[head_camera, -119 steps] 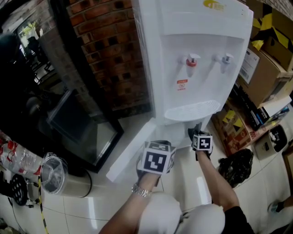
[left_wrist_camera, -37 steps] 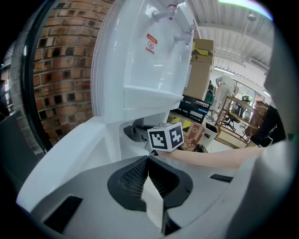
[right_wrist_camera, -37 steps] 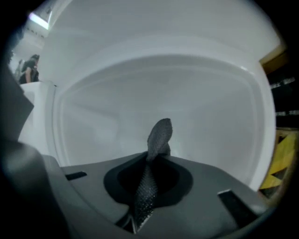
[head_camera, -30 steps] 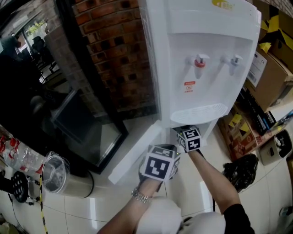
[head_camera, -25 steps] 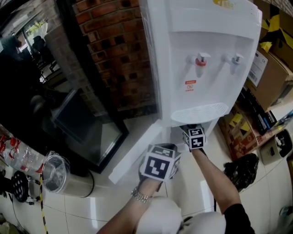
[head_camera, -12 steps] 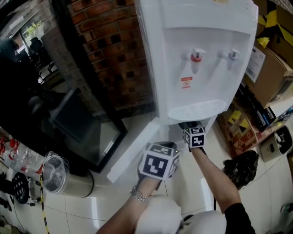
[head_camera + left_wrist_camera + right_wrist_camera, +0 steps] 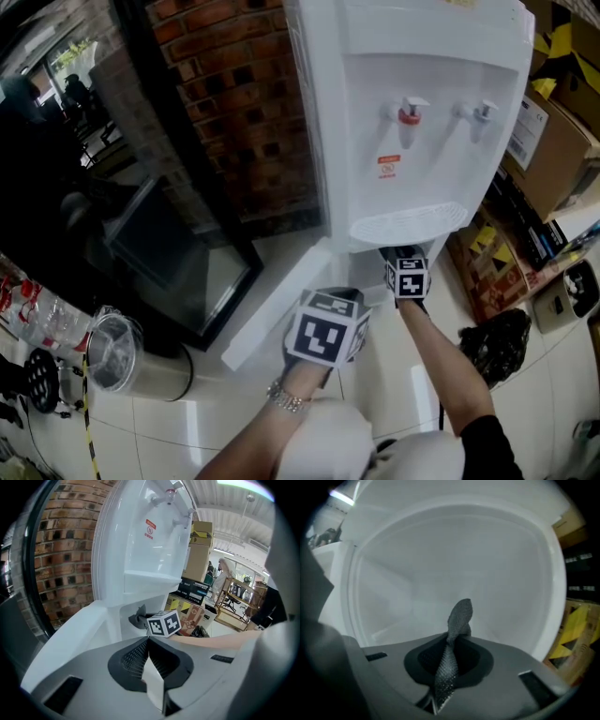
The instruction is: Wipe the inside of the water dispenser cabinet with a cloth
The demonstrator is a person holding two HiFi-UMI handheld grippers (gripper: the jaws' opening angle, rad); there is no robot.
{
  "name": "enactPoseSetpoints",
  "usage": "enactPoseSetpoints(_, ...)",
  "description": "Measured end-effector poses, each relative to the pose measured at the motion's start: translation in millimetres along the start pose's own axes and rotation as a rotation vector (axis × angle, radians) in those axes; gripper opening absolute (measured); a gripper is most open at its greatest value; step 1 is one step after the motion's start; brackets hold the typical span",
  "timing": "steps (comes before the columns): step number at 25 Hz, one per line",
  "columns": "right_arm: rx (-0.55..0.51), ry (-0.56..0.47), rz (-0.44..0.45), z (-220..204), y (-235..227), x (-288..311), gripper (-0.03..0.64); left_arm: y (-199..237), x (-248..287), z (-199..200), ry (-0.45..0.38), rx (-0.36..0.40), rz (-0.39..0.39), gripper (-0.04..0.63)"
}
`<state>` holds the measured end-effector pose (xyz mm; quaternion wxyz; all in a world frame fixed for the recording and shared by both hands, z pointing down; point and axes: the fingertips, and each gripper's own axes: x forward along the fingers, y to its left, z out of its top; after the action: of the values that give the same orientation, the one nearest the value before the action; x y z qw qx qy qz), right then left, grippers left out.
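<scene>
Water dispenser [image 7: 412, 112]: white, upright against the brick wall; lower cabinet door [image 7: 277, 305] swung open to the left.
Cabinet interior [image 7: 454, 555]: bare white walls and floor fill the right gripper view; no stain or wet streak can be made out.
Right gripper [image 7: 408, 278]: reached into the cabinet mouth under the drip tray; jaws pressed together on the cloth [image 7: 458, 616].
Cloth: dark, mesh-textured, a tuft standing beyond the jaw tips toward the cabinet's back wall, near its lower edge (contact with the wall cannot be confirmed).
Left gripper [image 7: 326, 328]: outside the cabinet, just beside the open door's free edge; jaws closed tip to tip, nothing seen pinched at the tips.
Progress, as judged: door opened and cloth brought inside, so wiping looks under way.
Remaining, as judged: no trace shows which surfaces are covered; walls, floor and corners should all be counted outstanding.
</scene>
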<state>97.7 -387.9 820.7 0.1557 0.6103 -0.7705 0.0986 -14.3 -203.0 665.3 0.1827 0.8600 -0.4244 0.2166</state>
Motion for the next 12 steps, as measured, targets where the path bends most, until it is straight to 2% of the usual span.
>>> enactPoseSetpoints(2, 0.023, 0.037, -0.083, -12, -28, -2, 0.029, -1, 1, 0, 0.001, 0.002, -0.003, 0.0)
enactPoseSetpoints(4, 0.024, 0.05, -0.112, -18, -39, -5, 0.029, -3, 1, 0, -0.003, 0.004, -0.007, 0.0)
enactPoseSetpoints(9, 0.035, 0.048, -0.084, -15, -33, -8, 0.029, -4, 1, 3, -0.016, 0.002, -0.008, 0.0)
enactPoseSetpoints(12, 0.035, 0.052, -0.03, -18, -17, -6, 0.031, -2, -2, 1, -0.004, 0.005, -0.002, 0.0)
